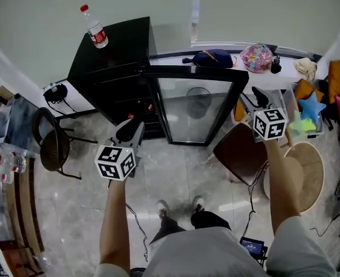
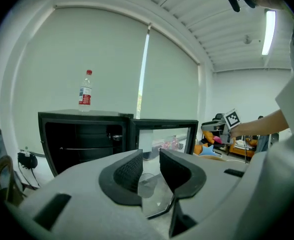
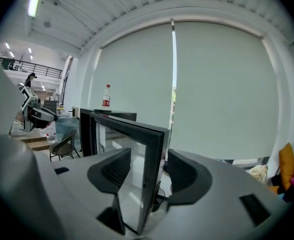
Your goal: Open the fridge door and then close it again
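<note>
Glass door [image 1: 195,109] hangs wide open off the fridge [image 1: 115,51]; the right gripper [image 3: 147,170], jaws wide, straddles its free edge; the left gripper [image 2: 150,170] is narrowly apart, empty. Best to push that edge steadily towards the fridge, following its arc

A red-capped water bottle [image 1: 94,27] stood at upper left, a dark chair [image 1: 53,143] at left, a brown seat [image 1: 242,153] and blue star toy [image 1: 312,109] at right
</note>
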The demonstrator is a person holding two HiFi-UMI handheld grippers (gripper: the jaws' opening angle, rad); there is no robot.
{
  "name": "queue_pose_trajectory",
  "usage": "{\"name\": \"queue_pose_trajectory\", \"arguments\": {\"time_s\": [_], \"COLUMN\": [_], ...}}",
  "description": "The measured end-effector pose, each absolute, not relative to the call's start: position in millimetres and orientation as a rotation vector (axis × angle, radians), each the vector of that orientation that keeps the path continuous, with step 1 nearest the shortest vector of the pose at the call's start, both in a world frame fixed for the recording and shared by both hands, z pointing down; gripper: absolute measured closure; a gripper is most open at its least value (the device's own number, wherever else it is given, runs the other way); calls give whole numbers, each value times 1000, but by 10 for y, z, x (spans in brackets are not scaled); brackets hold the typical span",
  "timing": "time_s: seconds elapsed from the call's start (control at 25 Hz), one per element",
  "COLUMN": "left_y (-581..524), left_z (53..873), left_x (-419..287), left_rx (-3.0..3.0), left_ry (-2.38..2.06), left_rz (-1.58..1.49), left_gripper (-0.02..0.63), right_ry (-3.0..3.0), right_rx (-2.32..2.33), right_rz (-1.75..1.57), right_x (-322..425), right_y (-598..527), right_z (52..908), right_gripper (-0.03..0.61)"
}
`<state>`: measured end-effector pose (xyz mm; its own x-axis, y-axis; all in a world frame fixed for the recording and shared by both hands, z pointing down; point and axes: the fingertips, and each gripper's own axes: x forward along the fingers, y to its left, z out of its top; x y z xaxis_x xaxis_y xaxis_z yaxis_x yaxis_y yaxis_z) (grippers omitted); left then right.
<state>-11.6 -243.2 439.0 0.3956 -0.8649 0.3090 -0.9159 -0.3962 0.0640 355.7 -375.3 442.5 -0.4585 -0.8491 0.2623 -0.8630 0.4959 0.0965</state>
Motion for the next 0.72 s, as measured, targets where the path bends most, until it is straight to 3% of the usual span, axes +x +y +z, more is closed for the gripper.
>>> {"name": "queue_pose_trajectory", "arguments": {"time_s": [0.72], "left_y": [-2401], "left_z": [3629], "left_x": [-362], "left_rx": [2640], "left_ry": [-1567], "left_rz": [329], "left_gripper": [522], "right_ry": [-2437], "right_rx": [1557], "right_rz": [-87], "right_x": [3212], "right_y": [-2628], "right_z": [3580], "right_gripper": [365]}}
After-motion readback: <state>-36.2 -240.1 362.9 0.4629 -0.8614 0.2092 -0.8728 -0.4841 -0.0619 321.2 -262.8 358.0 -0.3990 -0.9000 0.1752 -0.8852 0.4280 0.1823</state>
